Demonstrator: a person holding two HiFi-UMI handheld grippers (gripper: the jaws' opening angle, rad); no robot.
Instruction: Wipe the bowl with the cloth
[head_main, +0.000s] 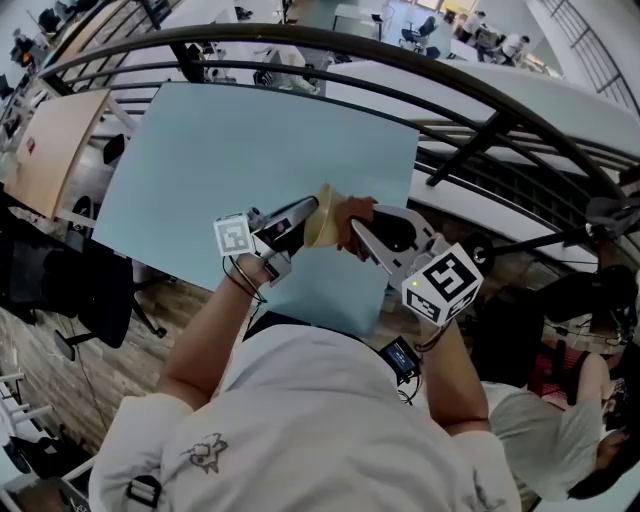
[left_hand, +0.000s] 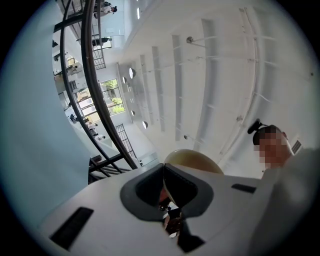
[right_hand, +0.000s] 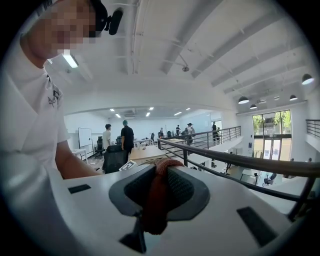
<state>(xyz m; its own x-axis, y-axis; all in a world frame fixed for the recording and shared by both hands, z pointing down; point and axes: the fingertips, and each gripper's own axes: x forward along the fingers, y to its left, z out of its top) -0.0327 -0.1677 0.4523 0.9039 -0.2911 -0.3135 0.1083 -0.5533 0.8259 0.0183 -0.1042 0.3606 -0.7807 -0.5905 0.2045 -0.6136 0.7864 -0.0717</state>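
Both grippers meet up above the pale blue table. The left gripper is clamped tight on the rim of the tan bowl, which stands on edge just past its tips. The right gripper pinches a reddish-brown cloth that bunches over its jaw tips. The cloth sits right beside the bowl, between the two grippers.

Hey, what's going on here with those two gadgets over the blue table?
A person holds a gripper in each hand above the light-blue table. The left gripper has its jaws shut on the rim of a cream bowl. The right gripper pinches a reddish-brown cloth in its jaws, right up at the bowl, seemingly wiping it.
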